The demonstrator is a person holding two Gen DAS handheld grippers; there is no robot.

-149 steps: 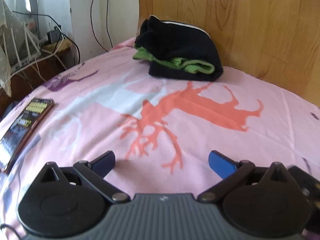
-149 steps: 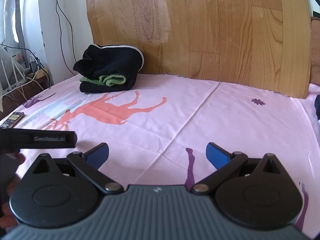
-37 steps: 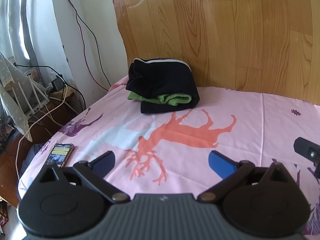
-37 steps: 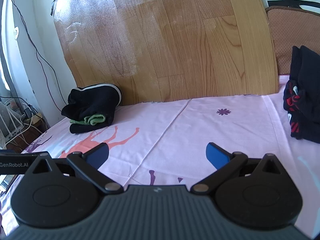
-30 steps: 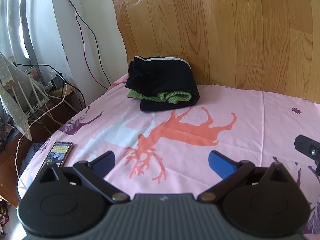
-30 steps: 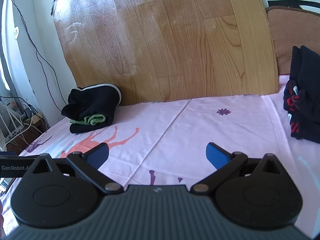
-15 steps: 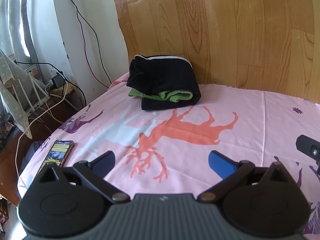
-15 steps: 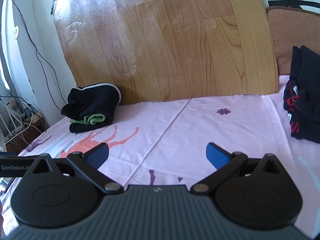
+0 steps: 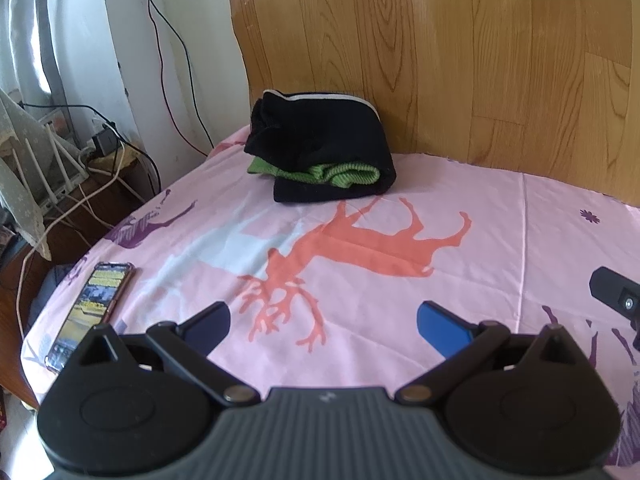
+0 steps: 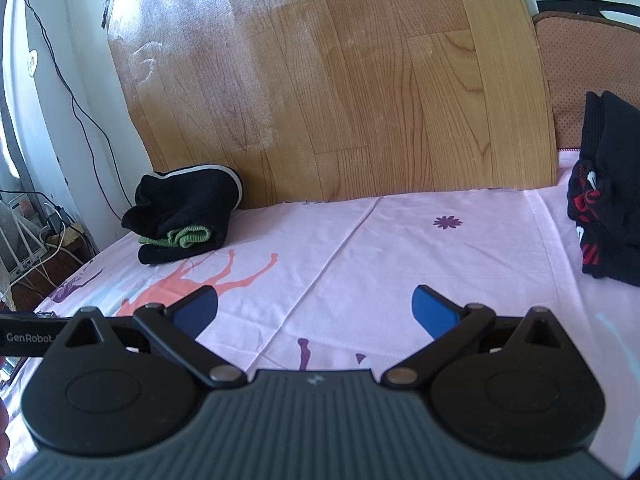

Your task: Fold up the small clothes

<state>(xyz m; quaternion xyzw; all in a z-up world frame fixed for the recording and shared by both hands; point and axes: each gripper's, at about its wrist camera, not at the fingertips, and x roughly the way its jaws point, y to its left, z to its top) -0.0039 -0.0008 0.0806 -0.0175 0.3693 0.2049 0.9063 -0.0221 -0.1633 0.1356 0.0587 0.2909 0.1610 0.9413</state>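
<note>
Closest to us, both grippers hang over the pink sheet [image 9: 500,216] with nothing in them: the left gripper [image 9: 322,322] has its blue fingers spread wide, and the right gripper [image 10: 314,308] is just as released. A phone [image 9: 90,312] lies at the lower left of the left view, right at the sheet's edge. Further up, at the centre of that view, sits the folded pile [image 9: 320,152], black cloth wrapped round a green knit, up against the wooden board [image 9: 440,60]. In the right view the same pile shows at middle left, and at the far right edge we spot the unfolded black clothes [image 10: 604,216] with red markings, well apart from both tools.

The risks, as we judge them: a swing toward that far heap could snag two garments at once, since they lie bunched together. A low left sweep might knock the phone off the edge.

Against five seconds ago, we've pulled back and lifted; the pile looks farther off, the phone smaller, and the dark heap on the right has come into view.
</note>
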